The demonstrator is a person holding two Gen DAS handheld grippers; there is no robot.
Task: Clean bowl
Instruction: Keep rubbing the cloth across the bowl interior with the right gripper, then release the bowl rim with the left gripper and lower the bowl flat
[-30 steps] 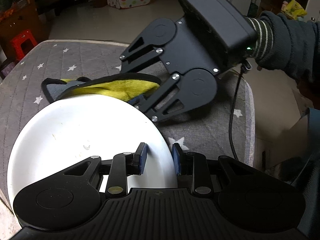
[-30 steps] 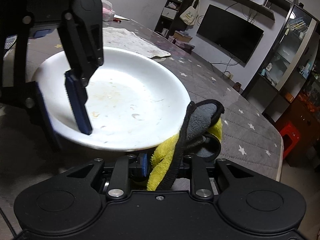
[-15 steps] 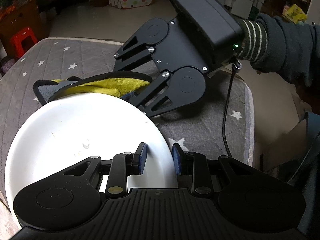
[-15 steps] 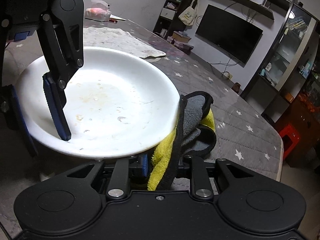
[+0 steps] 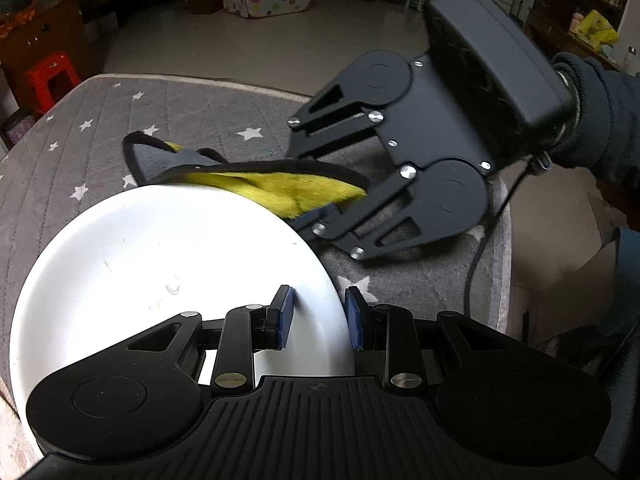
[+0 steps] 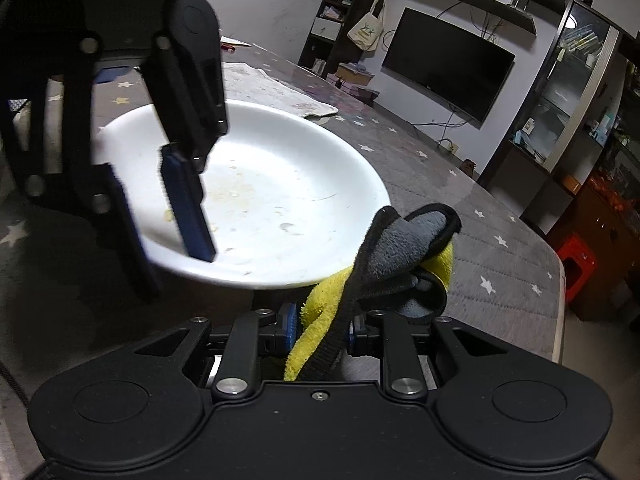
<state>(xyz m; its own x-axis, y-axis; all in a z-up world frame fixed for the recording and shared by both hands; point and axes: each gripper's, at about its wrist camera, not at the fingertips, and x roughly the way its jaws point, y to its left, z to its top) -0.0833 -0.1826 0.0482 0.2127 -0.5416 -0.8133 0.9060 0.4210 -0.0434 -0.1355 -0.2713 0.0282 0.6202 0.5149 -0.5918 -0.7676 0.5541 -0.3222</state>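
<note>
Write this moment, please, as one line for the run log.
left tongs: shut on bowl rim | right tongs: shut on cloth | cloth beside bowl, not yet inside | bowl stained

White bowl with yellowish smears, yellow-and-grey cloth (black trim), grey tablecloth — white stars, black grippers — blue pads.

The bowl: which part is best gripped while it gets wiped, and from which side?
Its thin rim, from the side away from the cloth. The bowl is wide and shallow, so only the lip fits between jaws, as the left gripper straddles it now.
</note>
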